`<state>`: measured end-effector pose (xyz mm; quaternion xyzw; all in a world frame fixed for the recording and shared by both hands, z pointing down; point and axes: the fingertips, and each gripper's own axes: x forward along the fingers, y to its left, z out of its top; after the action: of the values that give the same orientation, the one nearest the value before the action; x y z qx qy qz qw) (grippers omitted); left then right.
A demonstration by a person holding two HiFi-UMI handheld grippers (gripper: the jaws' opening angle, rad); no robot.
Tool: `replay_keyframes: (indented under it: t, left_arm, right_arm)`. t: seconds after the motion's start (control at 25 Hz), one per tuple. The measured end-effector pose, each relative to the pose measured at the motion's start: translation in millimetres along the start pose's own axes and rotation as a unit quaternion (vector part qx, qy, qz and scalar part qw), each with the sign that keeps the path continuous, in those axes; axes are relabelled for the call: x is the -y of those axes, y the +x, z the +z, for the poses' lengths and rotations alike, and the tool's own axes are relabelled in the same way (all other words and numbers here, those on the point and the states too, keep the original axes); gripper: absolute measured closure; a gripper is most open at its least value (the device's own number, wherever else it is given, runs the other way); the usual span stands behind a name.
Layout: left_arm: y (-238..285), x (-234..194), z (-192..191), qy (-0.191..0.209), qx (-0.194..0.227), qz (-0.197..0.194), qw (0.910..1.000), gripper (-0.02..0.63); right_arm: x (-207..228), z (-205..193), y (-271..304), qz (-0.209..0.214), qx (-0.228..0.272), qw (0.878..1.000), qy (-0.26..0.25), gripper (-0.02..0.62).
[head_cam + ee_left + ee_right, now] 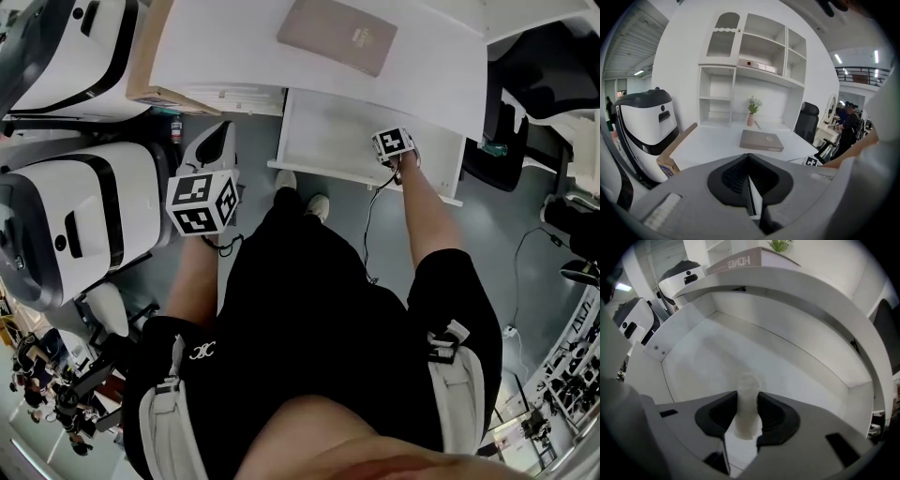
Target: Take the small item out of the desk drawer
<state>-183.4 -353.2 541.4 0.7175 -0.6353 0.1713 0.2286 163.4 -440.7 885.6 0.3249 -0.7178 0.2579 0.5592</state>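
The white desk drawer [319,127] stands pulled out below the desktop [225,47]. My right gripper [392,142] reaches into its right part. In the right gripper view a small whitish, blurred item [748,397] stands upright on the drawer floor [797,371], and my right gripper [747,411] has both black pads against its sides. My left gripper [221,136] hangs left of the drawer, above the floor and clear of it. In the left gripper view its jaws [749,187] are shut with nothing in them.
A brown book [336,35] lies on the desktop, and a cardboard box [148,70] stands at the desk's left edge. White and black machines [75,211] crowd the left side. A black chair [544,56] stands to the right. A thin cable [368,225] lies on the grey floor.
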Motion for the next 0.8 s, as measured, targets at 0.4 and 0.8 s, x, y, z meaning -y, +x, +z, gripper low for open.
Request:
replay_keyframes:
  t: [0.4,0.8]
  left_arm:
    - [11.7,29.9,15.0,0.006,0.021,-0.053,0.9983,0.592]
    - [18.1,77.0,38.3,0.020,0.047,-0.115,0.9921,0.592]
  right_arm:
    - [-9.9,26.9,-62.5,-0.004,0.078,0.997,-0.006,0.463]
    - [-33.3,64.8,-166.3,-0.009,0.227,0.973,0.036,0.465]
